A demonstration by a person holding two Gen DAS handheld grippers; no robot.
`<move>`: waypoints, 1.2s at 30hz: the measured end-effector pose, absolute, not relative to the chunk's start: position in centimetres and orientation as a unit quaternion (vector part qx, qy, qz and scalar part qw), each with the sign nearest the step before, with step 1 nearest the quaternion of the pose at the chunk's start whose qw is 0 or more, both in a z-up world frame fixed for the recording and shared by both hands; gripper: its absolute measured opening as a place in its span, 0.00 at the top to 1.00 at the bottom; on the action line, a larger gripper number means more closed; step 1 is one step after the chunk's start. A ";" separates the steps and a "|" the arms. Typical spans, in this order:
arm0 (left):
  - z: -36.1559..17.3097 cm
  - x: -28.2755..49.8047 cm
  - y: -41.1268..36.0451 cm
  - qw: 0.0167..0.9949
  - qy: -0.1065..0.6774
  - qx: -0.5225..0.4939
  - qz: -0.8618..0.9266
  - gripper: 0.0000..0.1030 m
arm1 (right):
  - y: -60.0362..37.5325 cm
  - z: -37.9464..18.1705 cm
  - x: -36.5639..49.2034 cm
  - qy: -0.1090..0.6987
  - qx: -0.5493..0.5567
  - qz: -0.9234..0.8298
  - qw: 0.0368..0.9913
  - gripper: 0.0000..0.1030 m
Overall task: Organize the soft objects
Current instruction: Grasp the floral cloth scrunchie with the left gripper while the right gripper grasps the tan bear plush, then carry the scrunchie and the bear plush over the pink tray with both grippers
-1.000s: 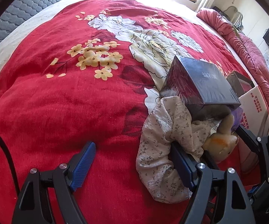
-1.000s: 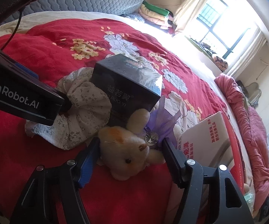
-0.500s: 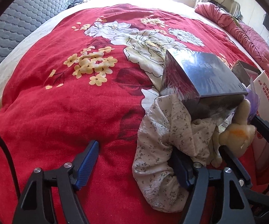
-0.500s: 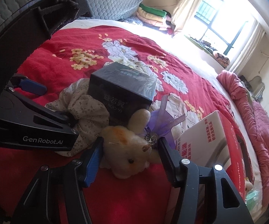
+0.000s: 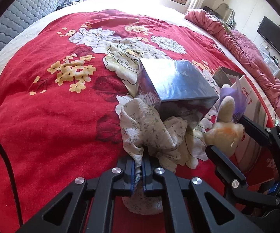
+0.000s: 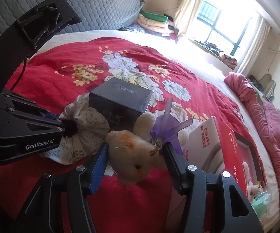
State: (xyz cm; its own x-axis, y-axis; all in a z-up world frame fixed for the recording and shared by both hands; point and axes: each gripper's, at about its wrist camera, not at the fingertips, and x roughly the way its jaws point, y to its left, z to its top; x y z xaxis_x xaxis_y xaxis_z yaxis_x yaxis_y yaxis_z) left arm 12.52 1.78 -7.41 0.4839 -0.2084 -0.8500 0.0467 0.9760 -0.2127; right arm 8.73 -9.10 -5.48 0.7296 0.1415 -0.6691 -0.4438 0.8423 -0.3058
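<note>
A cream floral cloth (image 5: 149, 128) lies bunched on the red bedspread against a dark glossy box (image 5: 175, 83). My left gripper (image 5: 138, 172) is shut on the cloth's near edge; it also shows in the right wrist view (image 6: 62, 121), pinching the cloth (image 6: 85, 134). A tan plush bunny (image 6: 138, 153) with a purple ribbon (image 6: 167, 124) sits between my right gripper's (image 6: 136, 157) fingers, which press its sides. In the left wrist view the bunny (image 5: 225, 134) is at the right, held in the right gripper (image 5: 227, 137).
The dark box (image 6: 120, 99) stands just behind the cloth and bunny. A red and white open carton (image 6: 225, 147) stands to the right, with small items inside. A pink quilt (image 6: 266, 120) lies along the bed's right side. A grey headboard (image 6: 101, 9) is far left.
My left gripper has closed from open onto the floral cloth. My right gripper has closed in on the bunny's sides and lifted it slightly.
</note>
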 end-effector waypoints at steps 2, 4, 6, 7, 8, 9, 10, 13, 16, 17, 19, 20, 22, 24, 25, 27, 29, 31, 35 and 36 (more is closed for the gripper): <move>-7.1 12.2 2.0 0.859 0.499 -0.085 -0.074 0.95 | -9.2 -5.2 8.5 0.327 -0.225 0.167 0.902 0.43; -6.7 11.7 2.5 0.862 0.494 -0.089 -0.069 0.95 | -9.3 -4.9 8.2 0.325 -0.223 0.170 0.903 0.43; -6.3 11.3 3.0 0.865 0.490 -0.092 -0.065 0.95 | -9.5 -4.6 8.1 0.323 -0.217 0.173 0.905 0.43; -6.1 11.1 3.2 0.866 0.487 -0.094 -0.062 0.95 | -9.5 -4.5 8.0 0.324 -0.214 0.175 0.905 0.43; -5.9 10.9 3.4 0.867 0.485 -0.097 -0.061 0.95 | -9.6 -4.3 7.9 0.324 -0.210 0.177 0.905 0.43; -5.7 10.6 3.6 0.868 0.483 -0.100 -0.058 0.95 | -9.6 -4.1 7.8 0.322 -0.208 0.178 0.906 0.43; -5.5 10.4 3.8 0.869 0.481 -0.101 -0.055 0.95 | -9.6 -4.0 7.7 0.321 -0.207 0.179 0.907 0.43; -4.8 9.6 4.0 0.871 0.476 -0.109 -0.052 0.95 | -9.7 -3.4 7.0 0.319 -0.202 0.187 0.907 0.43; -4.0 8.7 3.8 0.875 0.469 -0.108 -0.052 0.95 | -9.7 -2.7 6.2 0.314 -0.202 0.197 0.907 0.43; -3.6 8.3 3.7 0.877 0.465 -0.108 -0.052 0.95 | -9.8 -2.5 5.8 0.311 -0.205 0.198 0.907 0.43; -2.9 7.8 3.5 0.880 0.459 -0.108 -0.050 0.95 | -10.0 -1.8 5.1 0.305 -0.204 0.200 0.908 0.43; -2.6 7.5 3.3 0.882 0.457 -0.108 -0.050 0.95 | -10.2 -1.5 4.9 0.301 -0.201 0.202 0.910 0.43; -2.0 6.9 3.2 0.884 0.453 -0.107 -0.049 0.95 | -10.4 -0.8 4.4 0.295 -0.197 0.203 0.913 0.43; -1.4 6.4 2.9 0.884 0.452 -0.107 -0.049 0.95 | -10.8 -0.1 4.0 0.289 -0.193 0.203 0.916 0.43; -1.1 6.1 2.7 0.885 0.451 -0.106 -0.047 0.95 | -11.0 0.2 3.8 0.287 -0.189 0.203 0.917 0.43; -0.3 5.6 2.2 0.886 0.448 -0.105 -0.052 0.95 | -11.5 1.0 3.5 0.282 -0.183 0.202 0.920 0.43; 0.6 5.1 1.6 0.890 0.442 -0.101 -0.053 0.95 | -12.0 1.7 3.0 0.276 -0.178 0.201 0.923 0.43; 1.5 4.7 1.0 0.893 0.437 -0.094 -0.056 0.95 | -12.4 2.4 2.7 0.272 -0.172 0.200 0.925 0.43; 3.0 4.1 -0.3 0.896 0.431 -0.089 -0.063 0.95 | -13.4 3.5 2.2 0.269 -0.164 0.200 0.928 0.43; 3.2 4.0 -0.5 0.896 0.431 -0.088 -0.064 0.95 | -13.6 3.7 2.1 0.269 -0.161 0.200 0.928 0.43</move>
State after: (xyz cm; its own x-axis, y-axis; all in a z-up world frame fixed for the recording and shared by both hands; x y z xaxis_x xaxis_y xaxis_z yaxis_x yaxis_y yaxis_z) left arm 3.98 -0.48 3.22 0.6206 -0.1910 -0.7605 0.0393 0.9762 -0.2131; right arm 2.08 -13.64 3.71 0.7760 0.2842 -0.5630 -0.4571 0.8685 -0.1917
